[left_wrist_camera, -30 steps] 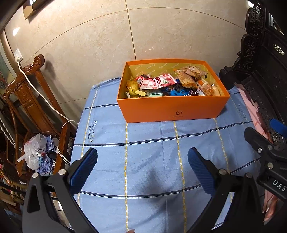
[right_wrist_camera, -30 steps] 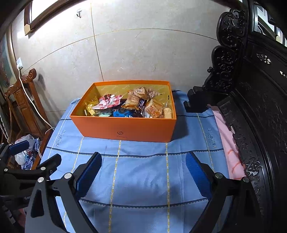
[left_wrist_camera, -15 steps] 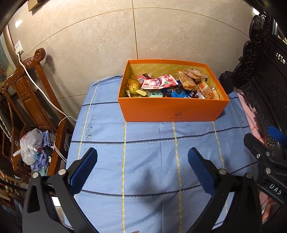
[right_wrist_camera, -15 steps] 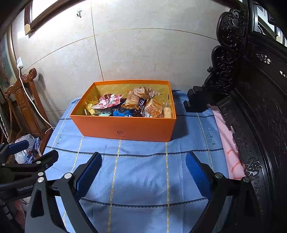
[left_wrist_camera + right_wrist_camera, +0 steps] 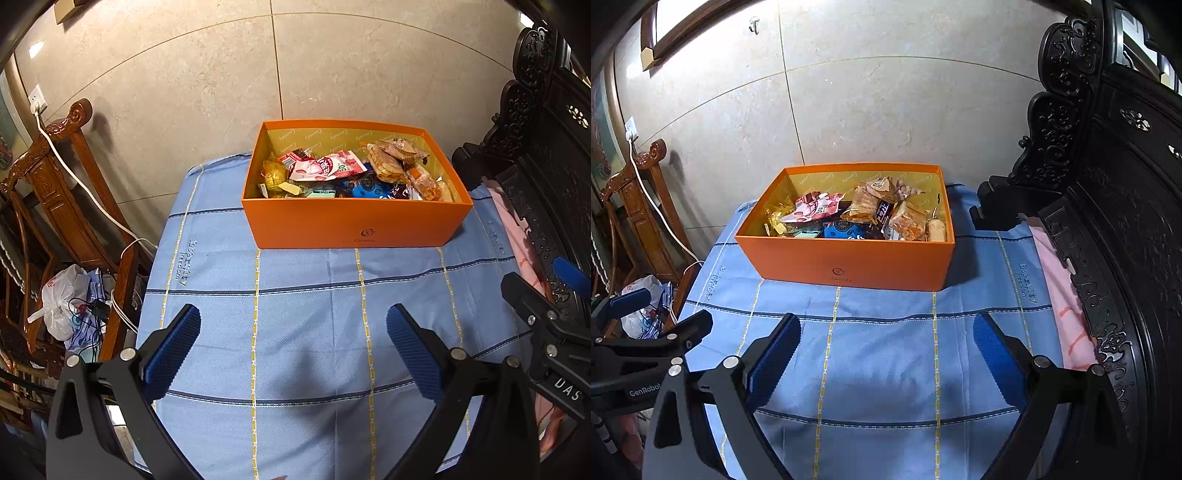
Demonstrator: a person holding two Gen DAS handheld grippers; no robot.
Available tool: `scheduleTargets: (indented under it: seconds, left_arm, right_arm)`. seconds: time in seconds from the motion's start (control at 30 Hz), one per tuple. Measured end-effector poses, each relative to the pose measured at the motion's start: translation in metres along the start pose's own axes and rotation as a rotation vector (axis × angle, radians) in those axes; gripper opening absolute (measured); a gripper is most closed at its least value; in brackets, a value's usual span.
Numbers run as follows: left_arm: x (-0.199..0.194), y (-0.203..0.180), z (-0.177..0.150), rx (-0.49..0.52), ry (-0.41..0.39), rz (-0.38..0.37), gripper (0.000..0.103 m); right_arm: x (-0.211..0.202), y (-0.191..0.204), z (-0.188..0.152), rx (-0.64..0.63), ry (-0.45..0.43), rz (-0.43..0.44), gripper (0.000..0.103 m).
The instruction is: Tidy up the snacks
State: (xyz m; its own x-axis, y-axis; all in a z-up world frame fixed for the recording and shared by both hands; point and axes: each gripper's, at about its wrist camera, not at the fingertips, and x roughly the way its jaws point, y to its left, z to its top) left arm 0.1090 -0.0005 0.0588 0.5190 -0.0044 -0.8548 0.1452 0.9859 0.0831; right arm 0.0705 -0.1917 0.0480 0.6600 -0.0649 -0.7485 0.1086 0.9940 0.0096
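Note:
An orange box (image 5: 354,225) (image 5: 849,264) stands at the far side of a table under a blue checked cloth (image 5: 306,314) (image 5: 886,354). Inside lie several snack packets, among them a pink-and-white pouch (image 5: 327,168) (image 5: 812,208), a blue packet (image 5: 364,190) (image 5: 844,230) and biscuit packs (image 5: 386,164) (image 5: 864,201). My left gripper (image 5: 293,332) hovers open above the near part of the cloth, nothing between its blue pads. My right gripper (image 5: 886,339) is open too, level with it and on its right, also short of the box.
A carved wooden chair (image 5: 62,192) with a white cable (image 5: 85,188) and a plastic bag (image 5: 59,295) stands left of the table. Dark carved furniture (image 5: 1108,221) and pink fabric (image 5: 1060,295) border the right side. A tiled wall rises behind the box.
The left gripper has shifted slightly, so the box sits a little further right and lower in its view. The right gripper has barely moved. Both remain open.

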Motion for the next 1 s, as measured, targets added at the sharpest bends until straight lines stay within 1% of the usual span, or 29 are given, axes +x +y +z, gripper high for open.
scheduleTargets:
  seconds: [0.27,0.37,0.4,0.5,0.57,0.67,0.9,1.0]
  left_arm:
    - [0.001,0.002,0.000,-0.002,0.005,-0.004,0.099]
    - [0.001,0.003,-0.001,-0.012,0.000,-0.024,0.099]
    - [-0.001,0.004,-0.001,-0.017,-0.010,-0.024,0.099]
    - [-0.009,0.005,-0.003,-0.015,-0.079,0.003,0.099]
    - [-0.014,0.004,-0.004,-0.014,-0.111,0.000,0.099]
    - [-0.019,0.004,-0.002,-0.005,-0.126,0.002,0.099]
    - [-0.021,0.004,0.003,-0.012,-0.119,0.014,0.099]
    - [-0.022,0.002,0.003,-0.005,-0.115,-0.010,0.099]
  right_arm:
    - [0.001,0.002,0.000,0.000,0.003,-0.001,0.095]
    - [0.002,0.003,-0.001,-0.001,0.002,0.000,0.095]
    - [0.001,0.002,-0.001,-0.001,0.002,-0.001,0.095]
    - [0.002,0.002,-0.001,0.001,0.005,-0.001,0.095]
    - [0.002,0.001,-0.002,0.001,0.007,-0.003,0.095]
    - [0.002,0.000,-0.003,0.005,0.009,-0.004,0.095]
    - [0.002,0.000,-0.002,0.001,0.005,-0.001,0.095]
    - [0.002,0.000,-0.002,0.001,0.006,-0.001,0.095]
